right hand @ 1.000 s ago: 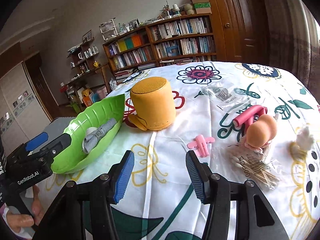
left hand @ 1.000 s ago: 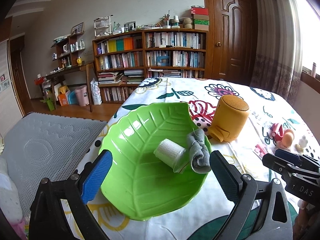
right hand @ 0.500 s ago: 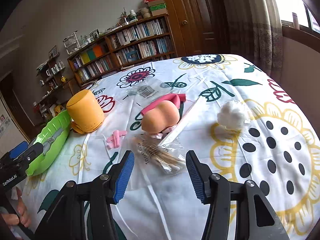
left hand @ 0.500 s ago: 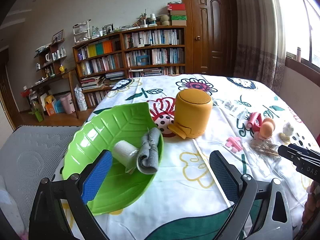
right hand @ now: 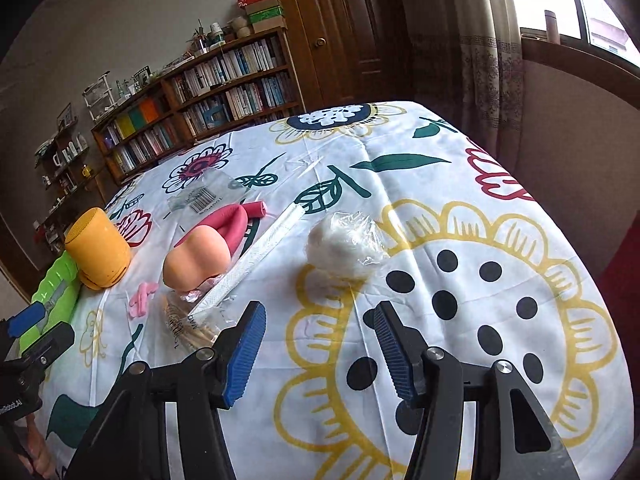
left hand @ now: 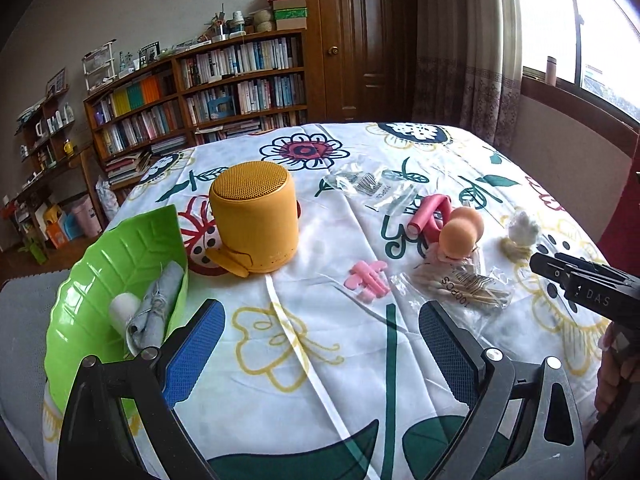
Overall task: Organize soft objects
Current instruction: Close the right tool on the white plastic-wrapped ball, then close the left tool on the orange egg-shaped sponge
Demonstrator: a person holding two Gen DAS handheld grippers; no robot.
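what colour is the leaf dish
Bright green. The leaf dish shows best in the left wrist view, at the table's left edge.

On my cloth I count one yellow speaker point(left hand: 253, 216), one green leaf dish point(left hand: 120, 256) — two rolled cloths inside — one beige sponge point(left hand: 460, 232), one cotton ball point(right hand: 344, 246), two swab packets.

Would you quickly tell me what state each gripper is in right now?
Left gripper: open, holding nothing.
Right gripper: open, holding nothing, facing the white cotton ball.
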